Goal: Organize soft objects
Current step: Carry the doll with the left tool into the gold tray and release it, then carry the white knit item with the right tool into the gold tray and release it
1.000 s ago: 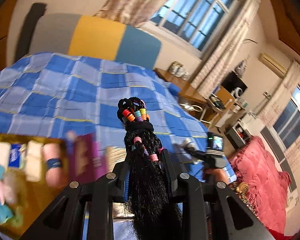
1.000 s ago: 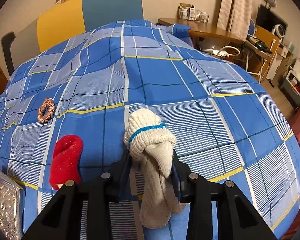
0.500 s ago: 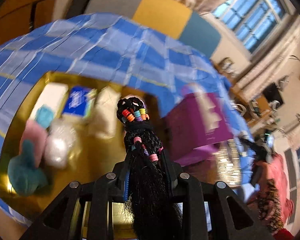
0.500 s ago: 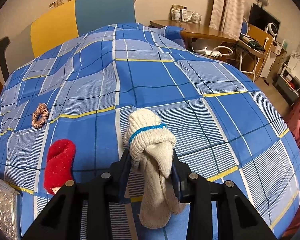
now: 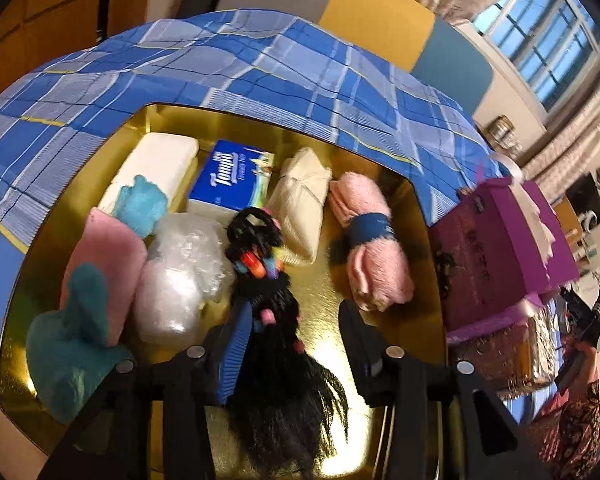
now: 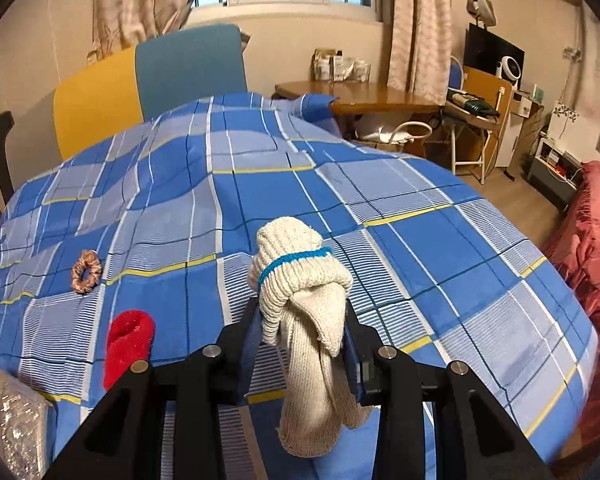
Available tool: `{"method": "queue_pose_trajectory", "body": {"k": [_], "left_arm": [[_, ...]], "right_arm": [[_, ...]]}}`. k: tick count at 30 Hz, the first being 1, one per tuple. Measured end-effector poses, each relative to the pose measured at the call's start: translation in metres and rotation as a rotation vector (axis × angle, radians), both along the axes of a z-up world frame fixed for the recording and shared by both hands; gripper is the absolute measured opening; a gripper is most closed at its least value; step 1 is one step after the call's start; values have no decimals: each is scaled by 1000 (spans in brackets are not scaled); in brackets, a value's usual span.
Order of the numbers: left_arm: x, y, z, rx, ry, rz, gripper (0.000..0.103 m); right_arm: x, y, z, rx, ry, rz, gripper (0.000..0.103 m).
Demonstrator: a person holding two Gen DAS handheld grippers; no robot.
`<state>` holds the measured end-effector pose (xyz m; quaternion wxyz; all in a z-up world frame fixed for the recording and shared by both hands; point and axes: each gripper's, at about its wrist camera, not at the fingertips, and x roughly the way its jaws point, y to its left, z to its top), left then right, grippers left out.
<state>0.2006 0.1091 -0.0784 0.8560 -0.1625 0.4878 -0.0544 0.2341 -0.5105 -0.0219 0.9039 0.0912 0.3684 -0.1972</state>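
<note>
My left gripper (image 5: 296, 320) is open over a gold tray (image 5: 384, 184). A black hairpiece with coloured beads (image 5: 272, 320) hangs loose between its jaws, leaning on the left finger. The tray holds a white pack (image 5: 156, 164), a blue tissue pack (image 5: 232, 176), a cream bundle (image 5: 300, 200), a pink rolled towel (image 5: 368, 240), a clear bag (image 5: 180, 272) and teal fluffy pieces (image 5: 72, 344). My right gripper (image 6: 300, 328) is shut on a cream knitted sock with a blue band (image 6: 304, 304), above the blue checked bedspread (image 6: 340, 188).
A red sock (image 6: 128, 340) and a brown scrunchie (image 6: 85, 271) lie on the bedspread at the left. A purple box (image 5: 500, 260) stands right of the tray. A silvery box (image 6: 8, 420) is at the lower left. Desk and chairs stand beyond the bed.
My left gripper has swung down over the gold tray and opened, so the hairpiece now hangs loose. My right gripper has tilted up slightly, still holding the sock.
</note>
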Motion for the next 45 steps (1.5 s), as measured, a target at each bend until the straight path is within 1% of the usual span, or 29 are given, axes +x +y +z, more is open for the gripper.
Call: {"method": "queue_pose_trajectory", "body": {"k": [4,7,11,13,17,20,23,25,29,35,38,40,43,45], "left_arm": [[-7,0,8,-13,-30,-5,46],[-16,3,15,-42,-62,3,46],[-29,7,22,-65,-97,11,46],[-36,9,25,-78,-111,12,46],[-46,11,26,-87,-118,3,46],[-52,15,26,-107,-124,2,46],[-59,21,25,-128,-121,6,46],[-63,24,24,-129,-124,7,46],[-71,30,24,-127,-132,4,46],[-81,44,23,-156,-144,28,46],[-85,53,23,-171,-155,47,46],[-88,59,24,-180,-164,62,46],[-92,69,25,-187,-170,81,46],[-93,73,24,-185,-169,88,46]], "right_arm": [[-16,9,14,-2,-11,3,37],[-25,18,29,7,-24,13,37],[-37,38,63,27,-88,42,37],[-43,55,84,40,-135,73,37],[-50,105,125,25,-218,171,37],[-54,155,152,23,-275,279,37],[-58,199,167,23,-302,373,37],[-60,233,172,25,-311,447,37],[-64,303,166,48,-290,601,37],[-69,387,134,64,-207,766,37],[-67,421,113,72,-155,826,37],[-69,435,99,67,-126,849,37],[-65,460,78,56,-66,874,37],[-62,473,63,38,-22,866,37]]}}
